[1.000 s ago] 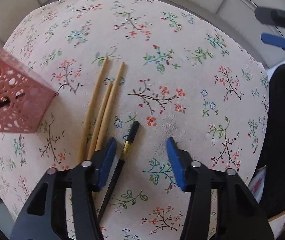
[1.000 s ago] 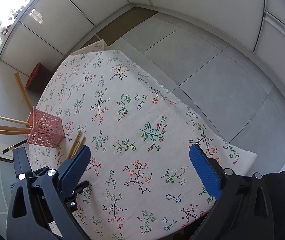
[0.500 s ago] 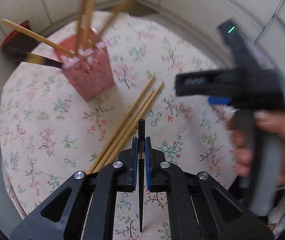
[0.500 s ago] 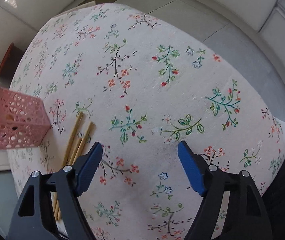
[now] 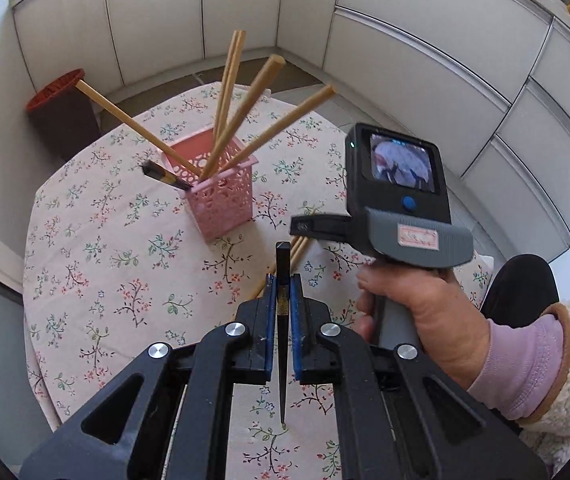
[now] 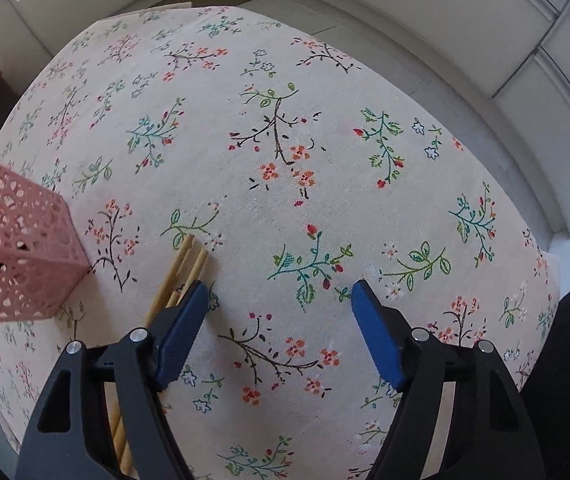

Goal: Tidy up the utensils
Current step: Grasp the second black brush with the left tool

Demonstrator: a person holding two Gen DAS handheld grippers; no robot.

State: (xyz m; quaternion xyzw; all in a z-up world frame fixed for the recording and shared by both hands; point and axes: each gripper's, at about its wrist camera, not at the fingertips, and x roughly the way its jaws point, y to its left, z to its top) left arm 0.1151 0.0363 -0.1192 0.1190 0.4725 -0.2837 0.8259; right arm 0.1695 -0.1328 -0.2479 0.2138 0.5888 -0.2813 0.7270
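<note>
though wide apart the right hand-held gripper [image 6: 279,304], left hand-held gripper [image 5: 283,280] tight on black chopstick [image 5: 283,280]; wooden chopsticks [image 5: 241,116] in pink basket [image 5: 223,204]

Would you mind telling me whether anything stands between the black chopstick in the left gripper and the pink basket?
No object sits on the tablecloth between the left gripper, shut on the black chopstick, and the pink basket. The wooden chopsticks already fanning out of the basket crowd its opening.
</note>
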